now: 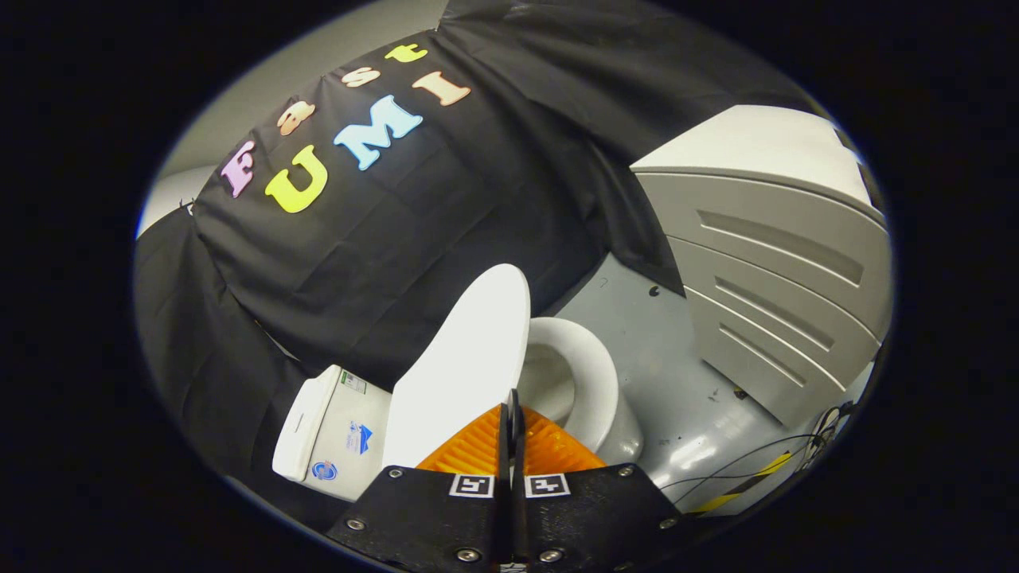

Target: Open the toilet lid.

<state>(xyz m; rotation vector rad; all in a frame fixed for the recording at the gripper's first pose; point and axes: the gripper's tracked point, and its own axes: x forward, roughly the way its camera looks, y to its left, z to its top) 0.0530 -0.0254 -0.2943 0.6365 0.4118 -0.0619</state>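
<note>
In the gripper view, the gripper (513, 410) is seen with its fingers pressed together, the jaws closed flat and nothing gripped between them. Just ahead of the fingertips, the toilet lid (470, 366) is raised on edge beside the open toilet bowl (593, 378). The tank (330, 426) is set against the black cloth wall (382, 255). A grey cabinet (780, 270) is placed well beyond the bowl on the grey floor (669, 350).

Gripper view: fisheye camera riding on the gripper (513, 414), facing forward along its two fingers, which are pressed together. Rolled steeply; the floor (677, 374) tilts. Close range: raised toilet lid (466, 374) just ahead of the fingertips, bowl (593, 382) beside it, tank (330, 430), grey cabinet (780, 270) beyond.
</note>
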